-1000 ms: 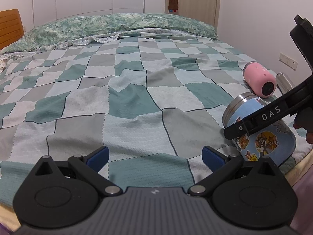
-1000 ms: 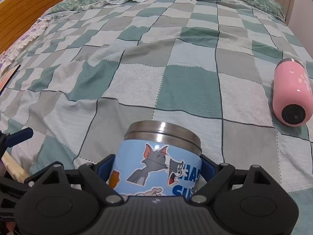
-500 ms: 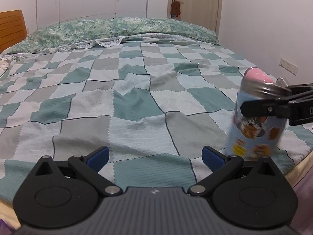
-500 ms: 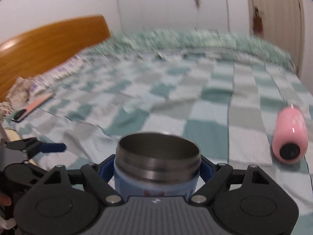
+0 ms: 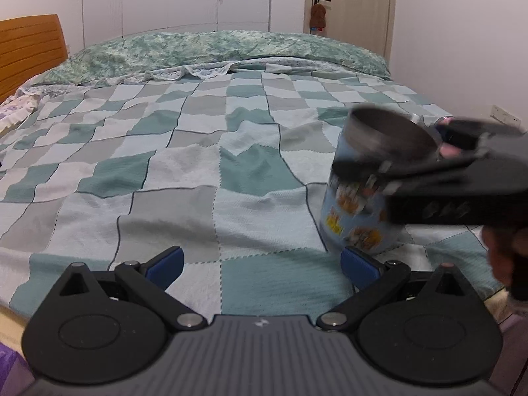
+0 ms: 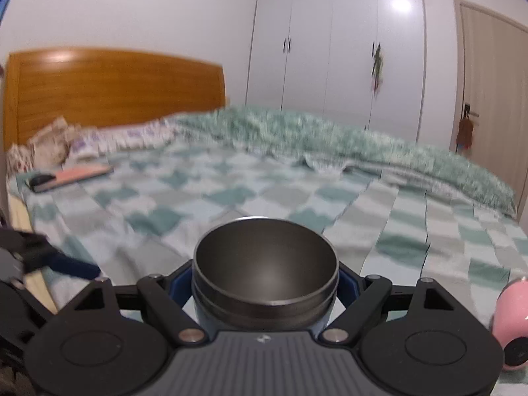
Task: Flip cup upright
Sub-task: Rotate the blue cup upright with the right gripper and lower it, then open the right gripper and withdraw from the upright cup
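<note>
The cup (image 6: 265, 283), a blue one with cartoon stickers on its wall and a steel rim, fills the lower middle of the right wrist view with its mouth open toward the top of the frame, so the dark steel inside shows. The right gripper (image 6: 265, 282) pinches it from both sides, its blue pads (image 6: 349, 285) pressed against the wall just under the rim. In the left wrist view the same cup (image 5: 363, 208) appears at middle right, motion-blurred, roughly upright with a slight lean; its base is at the checked blanket (image 5: 184, 178), though the blur hides whether it touches. The right gripper (image 5: 439, 178) crosses the frame there from the right edge as a dark blurred bar around the upper part of the cup. The left gripper (image 5: 260, 262) sits at the bottom of its own view, its jaws spread wide with nothing between them, the right-hand blue pad (image 5: 358, 265) just beside the foot of the cup. In the right wrist view a blurred tip of the left gripper (image 6: 66, 264) enters at lower left. A pink bottle (image 6: 513, 326) lies on its side at the lower right edge of that view, near the cup but apart from it. At middle left of that view a flat pink object (image 6: 74, 176) rests on the blanket near the wooden headboard (image 6: 115, 89).
</note>
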Motion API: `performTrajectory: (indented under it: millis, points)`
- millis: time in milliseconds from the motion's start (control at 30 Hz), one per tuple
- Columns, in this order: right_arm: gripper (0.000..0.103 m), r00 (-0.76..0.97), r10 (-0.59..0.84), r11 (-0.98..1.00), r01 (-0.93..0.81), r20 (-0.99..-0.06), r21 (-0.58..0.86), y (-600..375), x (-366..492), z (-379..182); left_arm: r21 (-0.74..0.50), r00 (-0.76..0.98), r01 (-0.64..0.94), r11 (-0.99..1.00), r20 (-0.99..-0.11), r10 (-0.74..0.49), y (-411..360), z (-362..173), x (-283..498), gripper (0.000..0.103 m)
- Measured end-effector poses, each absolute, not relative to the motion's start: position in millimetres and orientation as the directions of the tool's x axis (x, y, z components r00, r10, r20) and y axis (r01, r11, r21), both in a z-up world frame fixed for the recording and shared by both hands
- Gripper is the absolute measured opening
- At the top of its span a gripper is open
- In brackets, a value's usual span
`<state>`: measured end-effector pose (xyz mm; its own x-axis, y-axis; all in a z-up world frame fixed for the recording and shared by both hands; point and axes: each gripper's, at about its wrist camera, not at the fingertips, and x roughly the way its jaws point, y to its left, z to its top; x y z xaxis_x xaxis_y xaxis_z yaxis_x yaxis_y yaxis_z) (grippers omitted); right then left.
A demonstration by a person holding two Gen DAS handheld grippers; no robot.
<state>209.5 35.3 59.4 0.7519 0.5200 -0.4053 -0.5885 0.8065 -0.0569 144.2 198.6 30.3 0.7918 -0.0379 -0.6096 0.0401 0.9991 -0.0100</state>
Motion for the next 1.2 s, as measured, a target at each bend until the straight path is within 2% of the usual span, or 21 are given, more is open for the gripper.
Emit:
performTrajectory:
  millis: [33,67,233,300,333,400,467,667,767,933,1200]
  points:
    - [0.084,0.744,0.515,0.805,-0.591,-0.425,-0.059,37.6,211.6,52.4,-0.01,0.791,0.037,0.999,-0.611,-0.035,199.0,29.3,143.1,0.103]
    - [0.084,0.755,0.524,0.802,-0.593,-0.394,-0.07,37.1,208.0,48.3,-0.009,0.79,0.035,0.999,-0.612,-0.033,199.5,28.5,142.2,0.103]
    - [0.084,0.751,0.522,0.805,-0.59,-0.404,-0.058,37.5,207.8,48.4,-0.005,0.797,0.024,1.0,-0.604,-0.022,197.6,31.6,135.6,0.103]
    - [0.092,0.737,0.541,0.802,-0.597,-0.405,-0.014,30.3,206.9,51.1,-0.001,0.803,0.02,1.0,-0.596,-0.017,195.6,34.6,130.7,0.103]
    - [0.102,0.741,0.546,0.805,-0.593,-0.391,0.001,25.2,203.3,53.8,0.004,0.806,0.02,1.0,-0.591,-0.014,193.7,36.9,127.5,0.103]
    - [0.103,0.759,0.559,0.807,-0.591,-0.334,0.006,10.1,189.6,61.6,0.008,0.817,0.022,1.0,-0.577,-0.013,188.5,41.8,119.8,0.103]
    - [0.103,0.773,0.57,0.806,-0.592,-0.278,0.004,-8.8,173.1,71.0,0.007,0.838,0.025,1.0,-0.546,-0.017,180.1,48.6,108.0,0.103]
    - [0.103,0.825,0.549,0.828,-0.559,-0.133,-0.05,-75.3,109.0,90.6,0.016,0.936,0.023,1.0,-0.351,-0.016,132.6,66.8,58.6,0.103]
    - [0.103,0.846,0.522,0.845,-0.53,-0.112,-0.064,-109.9,78.6,88.9,0.022,0.96,0.03,0.999,-0.28,-0.023,102.0,67.0,38.6,0.103]
    - [0.103,0.884,0.459,0.878,-0.467,-0.09,-0.104,-156.3,41.0,70.8,-0.01,0.971,0.061,0.998,-0.23,-0.062,57.7,51.8,17.7,0.103]
    - [0.103,0.928,0.365,0.913,-0.373,-0.076,-0.167,-207.1,18.5,25.6,-0.003,0.991,0.019,1.0,-0.135,-0.019,13.1,15.6,6.4,0.103]
